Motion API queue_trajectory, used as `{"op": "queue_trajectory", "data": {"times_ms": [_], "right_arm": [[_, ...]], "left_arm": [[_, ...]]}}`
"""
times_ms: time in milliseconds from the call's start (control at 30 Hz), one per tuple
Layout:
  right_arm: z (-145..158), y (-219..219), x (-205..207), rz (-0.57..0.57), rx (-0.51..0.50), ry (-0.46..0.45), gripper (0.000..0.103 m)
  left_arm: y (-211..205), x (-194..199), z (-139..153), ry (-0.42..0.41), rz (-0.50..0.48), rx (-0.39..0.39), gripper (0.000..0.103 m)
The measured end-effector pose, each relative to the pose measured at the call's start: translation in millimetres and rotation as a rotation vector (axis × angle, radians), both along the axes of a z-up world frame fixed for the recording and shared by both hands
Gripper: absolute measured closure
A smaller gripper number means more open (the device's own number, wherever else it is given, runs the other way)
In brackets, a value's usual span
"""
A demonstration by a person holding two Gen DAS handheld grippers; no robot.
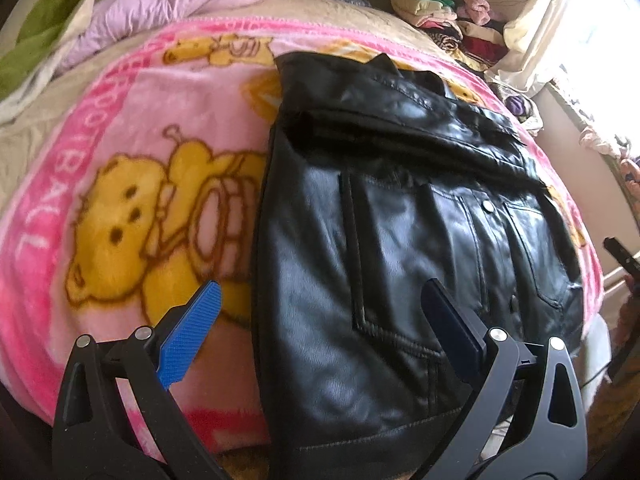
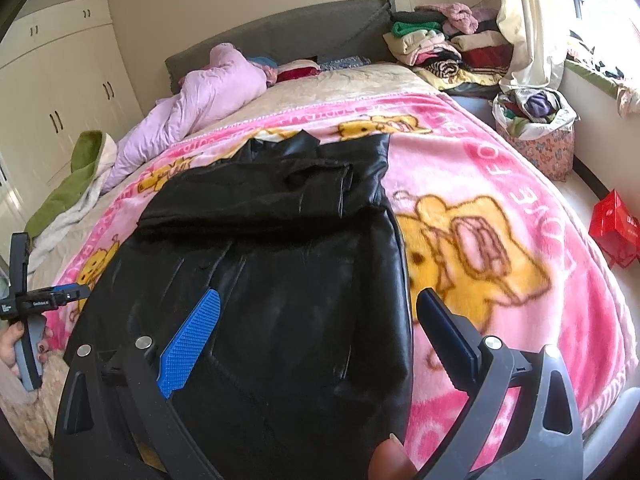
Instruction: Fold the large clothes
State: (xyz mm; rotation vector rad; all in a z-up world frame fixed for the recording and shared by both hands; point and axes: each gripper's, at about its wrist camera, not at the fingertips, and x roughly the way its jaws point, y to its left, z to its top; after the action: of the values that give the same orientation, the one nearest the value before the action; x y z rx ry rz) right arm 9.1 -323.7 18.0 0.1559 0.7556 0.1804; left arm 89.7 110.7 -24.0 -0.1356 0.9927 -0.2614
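Pink bear blanket [image 1: 132, 184] covers the bed under a black leather jacket [image 1: 400, 220]. Left gripper [image 1: 320, 320] and right gripper [image 2: 320, 328] both gape wide and empty just above the jacket's near hem.

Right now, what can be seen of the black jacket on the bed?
The black jacket looks like glossy leather or faux leather, with stitched seams, a slanted pocket, a snap button and a ribbed hem. It lies flat on the pink bear-print blanket, hem toward the cameras, with both sleeves folded across its upper part. Both the left hand-held gripper and the right hand-held gripper hover open above its lower part, neither gripping it.
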Motion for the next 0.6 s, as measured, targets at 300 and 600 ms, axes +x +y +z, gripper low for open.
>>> {"op": "queue_trajectory", "data": {"times_ms": [300, 600], "right_arm": [[-13.7, 0.7, -9.9, 0.017, -0.001, 0.04, 0.005], [-37.0, -2.4, -23.0, 0.057, 0.041, 0.145, 0.005]], "left_arm": [[13.0, -4.6, -19.5, 0.113, -0.032, -0.102, 0.01], [4.6, -5.9, -35.8, 0.227, -0.086, -0.077, 0.01]]}}
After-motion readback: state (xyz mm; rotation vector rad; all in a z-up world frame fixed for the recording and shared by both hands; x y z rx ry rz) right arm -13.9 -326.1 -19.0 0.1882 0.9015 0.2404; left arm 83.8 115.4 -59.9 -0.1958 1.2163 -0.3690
